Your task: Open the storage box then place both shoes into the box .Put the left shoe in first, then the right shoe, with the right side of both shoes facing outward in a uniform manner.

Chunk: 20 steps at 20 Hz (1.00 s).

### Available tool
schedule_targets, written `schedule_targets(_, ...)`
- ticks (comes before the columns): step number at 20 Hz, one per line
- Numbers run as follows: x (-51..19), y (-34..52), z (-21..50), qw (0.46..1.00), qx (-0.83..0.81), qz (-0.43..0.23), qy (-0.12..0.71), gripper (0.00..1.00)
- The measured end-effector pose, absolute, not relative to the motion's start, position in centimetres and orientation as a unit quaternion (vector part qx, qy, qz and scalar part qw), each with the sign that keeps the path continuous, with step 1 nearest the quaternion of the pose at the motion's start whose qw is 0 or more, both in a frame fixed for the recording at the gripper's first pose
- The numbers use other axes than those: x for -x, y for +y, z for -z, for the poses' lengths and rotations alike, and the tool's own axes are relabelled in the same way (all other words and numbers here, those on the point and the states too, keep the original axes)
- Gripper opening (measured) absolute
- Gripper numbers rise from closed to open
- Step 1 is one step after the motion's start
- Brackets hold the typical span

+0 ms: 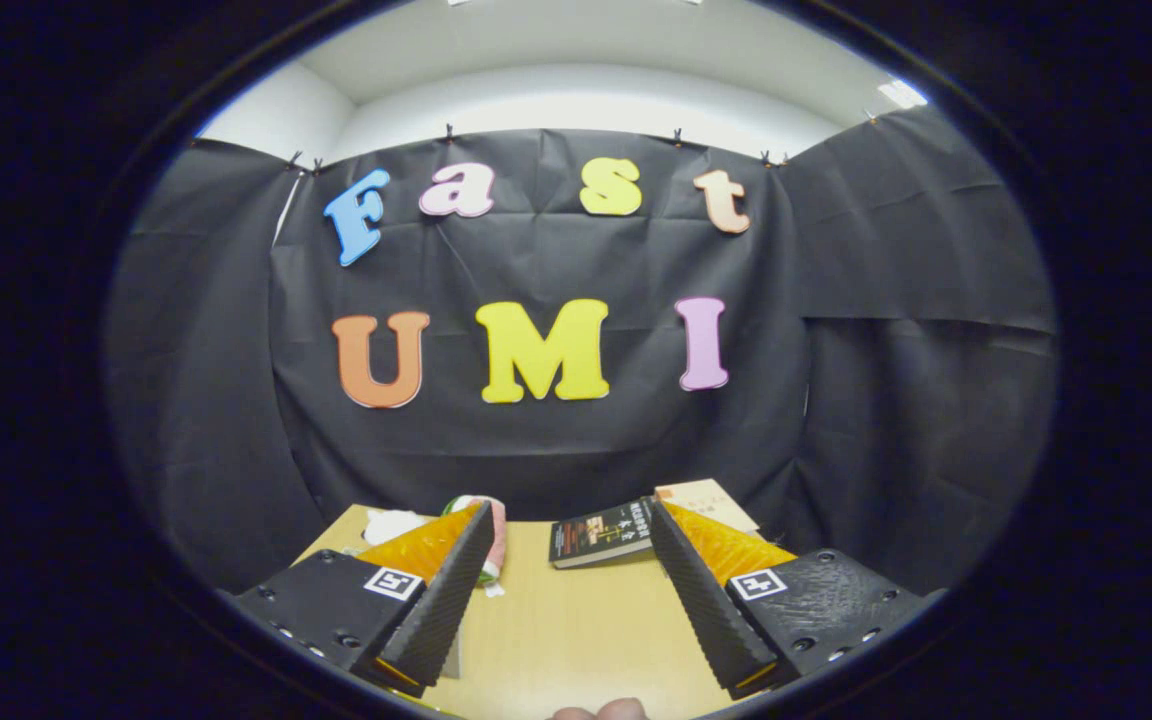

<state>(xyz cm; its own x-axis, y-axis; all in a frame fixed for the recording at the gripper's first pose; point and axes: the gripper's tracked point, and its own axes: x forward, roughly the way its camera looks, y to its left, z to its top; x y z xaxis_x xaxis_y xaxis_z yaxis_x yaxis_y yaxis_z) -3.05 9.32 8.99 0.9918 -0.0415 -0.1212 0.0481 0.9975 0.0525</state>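
Observation:
My gripper [570, 520] is open, its two fingers spread wide above a light wooden table [566, 640] with nothing between them. A dark book [601, 535] lies at the table's far edge, just ahead of the right finger. Behind the left finger's tip lies a pink, white and green thing [492, 540], mostly hidden, and I cannot tell what it is.
A tan flat card or booklet [708, 503] lies behind the dark book at the far right corner. A white object [391, 524] sits at the table's far left. A fingertip of the person's hand [601, 711] shows nearest the camera. Black cloth walls close the booth.

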Motion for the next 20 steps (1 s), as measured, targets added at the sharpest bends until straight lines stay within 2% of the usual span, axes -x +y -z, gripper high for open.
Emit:
schedule_targets(7,2.5,8.5,-9.1,0.998,-0.035,0.022,0.047,0.94)
schedule_targets(16,1.5,12.9,-7.8,0.998,-0.033,-0.023,0.057,0.94)
schedule_targets(20,1.6,12.9,-7.8,0.997,-0.037,-0.021,0.059,0.94)
